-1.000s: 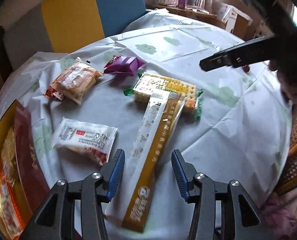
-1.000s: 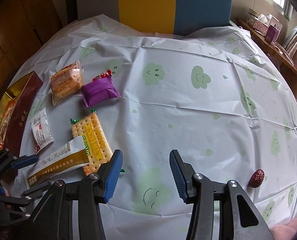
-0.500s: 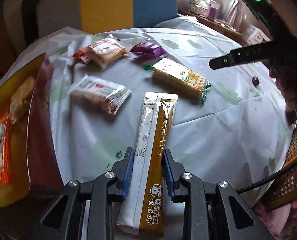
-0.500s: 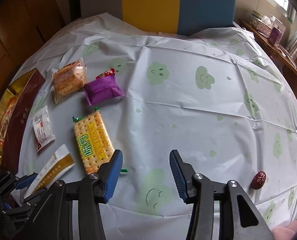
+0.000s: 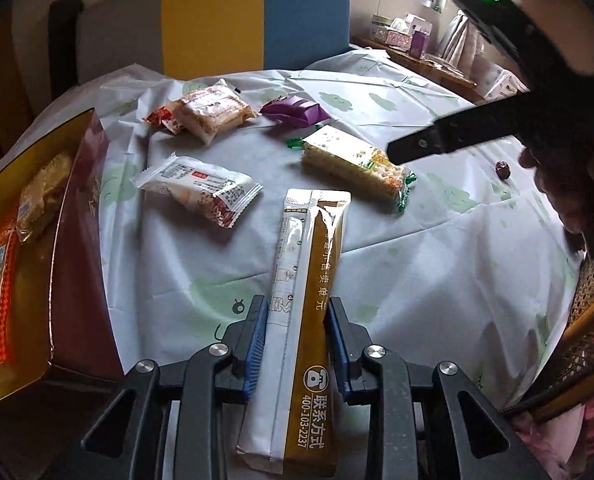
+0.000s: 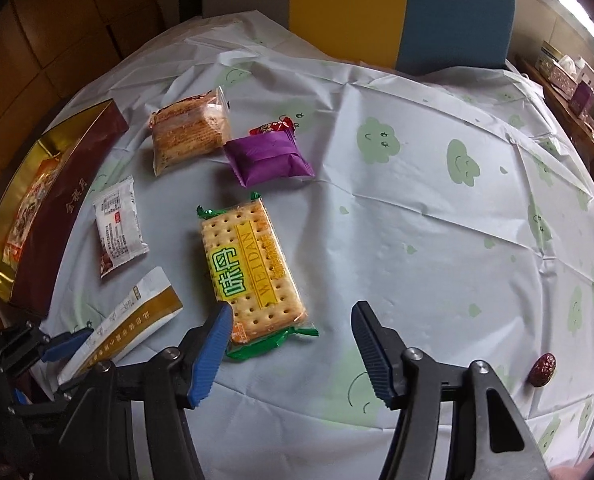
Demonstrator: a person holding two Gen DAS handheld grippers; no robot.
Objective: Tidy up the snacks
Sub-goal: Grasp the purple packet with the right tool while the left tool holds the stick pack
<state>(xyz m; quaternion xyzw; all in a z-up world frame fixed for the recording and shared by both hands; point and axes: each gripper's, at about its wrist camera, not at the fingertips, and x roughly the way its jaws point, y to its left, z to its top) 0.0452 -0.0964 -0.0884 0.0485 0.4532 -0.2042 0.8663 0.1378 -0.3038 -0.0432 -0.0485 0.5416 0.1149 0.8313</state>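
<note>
While the left gripper [image 5: 295, 334] has its jaws closed narrow on the long gold-and-white stick pack [image 5: 303, 320], pads pressing both long edges, the pack's far end points out over the desk [image 5: 417, 280]. Right gripper [image 6: 291, 330] hangs above the near end of the cracker pack [image 6: 249, 268]; its jaws are opening, about half wide, with nothing pressed between them. Step in hand, by my reading: stick pack secured, crackers being lined up. Red-and-gold box [image 5: 77, 248] sits at the desk's left edge, already holding some packets; likely the destination. Next move calls for carrying the stick pack left over the box wall, and for lowering the right jaws astride the crackers. Purple packet [image 6: 267, 158], white packet [image 6: 117, 224], clear-wrapped cake [image 6: 191, 134] and a small dark red candy [image 6: 542, 369] lie loose.
</note>
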